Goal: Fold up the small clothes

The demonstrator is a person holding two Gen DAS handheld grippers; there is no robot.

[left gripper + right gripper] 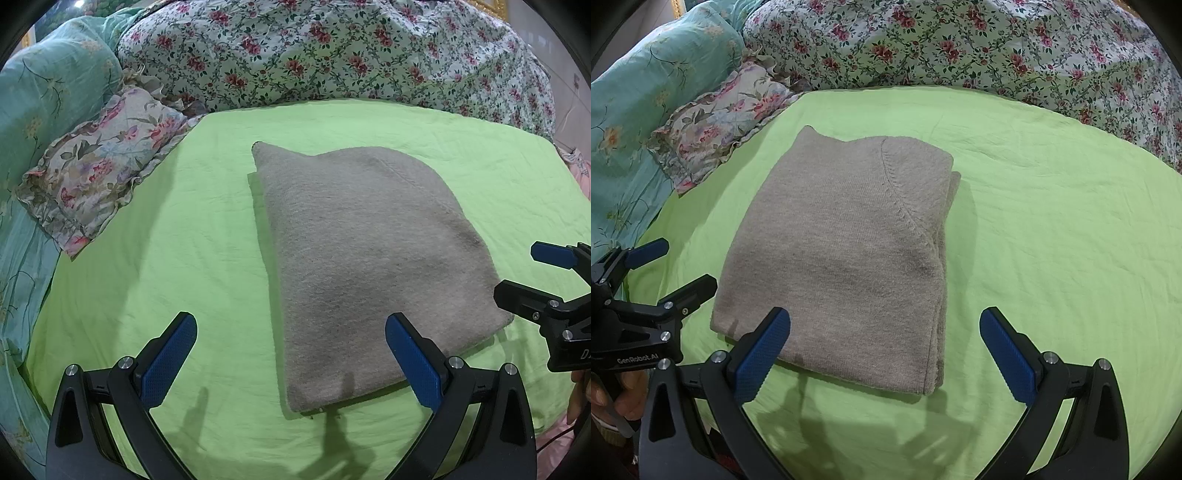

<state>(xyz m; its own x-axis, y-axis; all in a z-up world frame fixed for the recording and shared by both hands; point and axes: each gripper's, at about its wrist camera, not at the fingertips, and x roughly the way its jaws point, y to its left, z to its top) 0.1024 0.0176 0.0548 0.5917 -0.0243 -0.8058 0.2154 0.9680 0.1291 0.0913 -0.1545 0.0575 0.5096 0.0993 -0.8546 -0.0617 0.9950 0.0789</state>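
- above the near edge of the sweater (373, 258), the left gripper (291, 358) hangs with jaws wide, holding nothing.
- beside it, the right gripper (884, 354) is also spread wide and empty, over the sweater's near right part.
- folded into a thick grey stack, the sweater lies flat mid-sheet (1052, 221).
- at the sheet's far left rests a frilled pillow (99, 173); a floral quilt (332, 48) is heaped behind.
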